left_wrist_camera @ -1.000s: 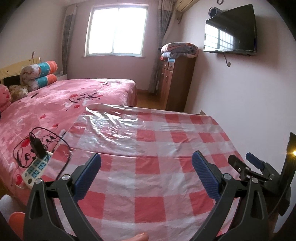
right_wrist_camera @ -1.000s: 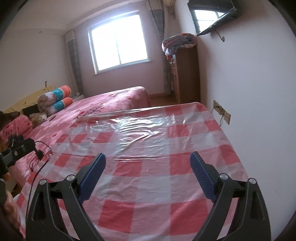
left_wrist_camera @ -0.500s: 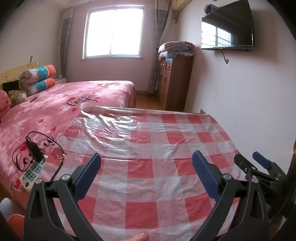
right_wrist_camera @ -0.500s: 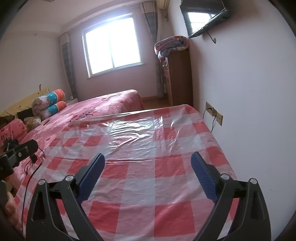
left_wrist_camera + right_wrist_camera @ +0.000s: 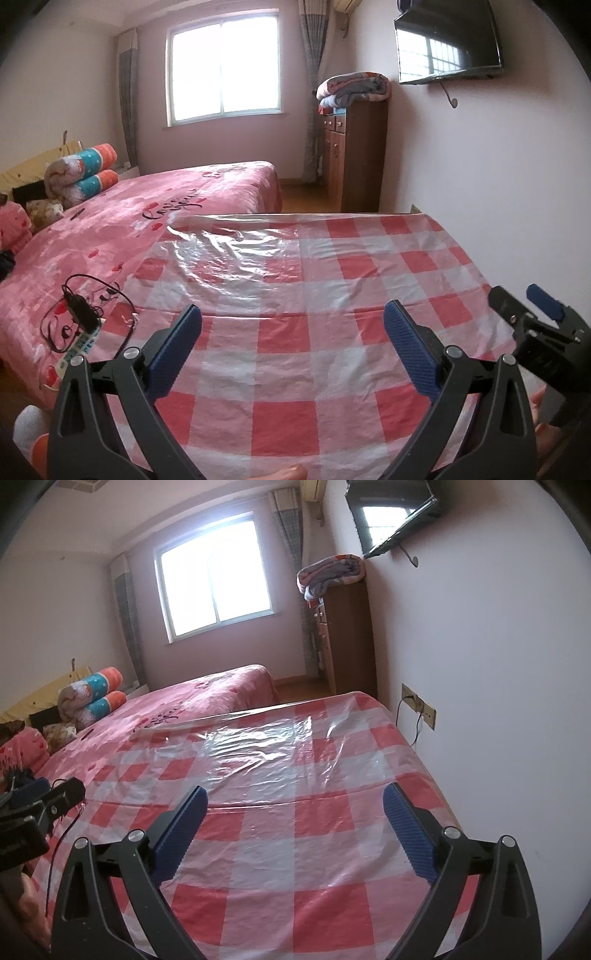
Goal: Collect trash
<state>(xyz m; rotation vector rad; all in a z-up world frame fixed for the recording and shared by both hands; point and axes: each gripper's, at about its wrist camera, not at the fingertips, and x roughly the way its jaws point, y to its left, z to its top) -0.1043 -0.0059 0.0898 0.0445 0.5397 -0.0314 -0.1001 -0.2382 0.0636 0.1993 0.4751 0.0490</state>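
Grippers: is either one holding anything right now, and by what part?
Nothing is held. The left gripper and right gripper are both open and empty above the checked cloth.

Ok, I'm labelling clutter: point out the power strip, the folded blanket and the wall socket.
power strip (image 5: 79, 345), left wrist view, on its pale body.
folded blanket (image 5: 354, 88), left wrist view, on its middle fold.
wall socket (image 5: 419, 705), right wrist view, on its plate.

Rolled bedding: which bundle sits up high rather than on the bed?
The grey-and-pink folded blanket sits atop the wooden cabinet; the two orange-and-teal rolls lie on the bed.
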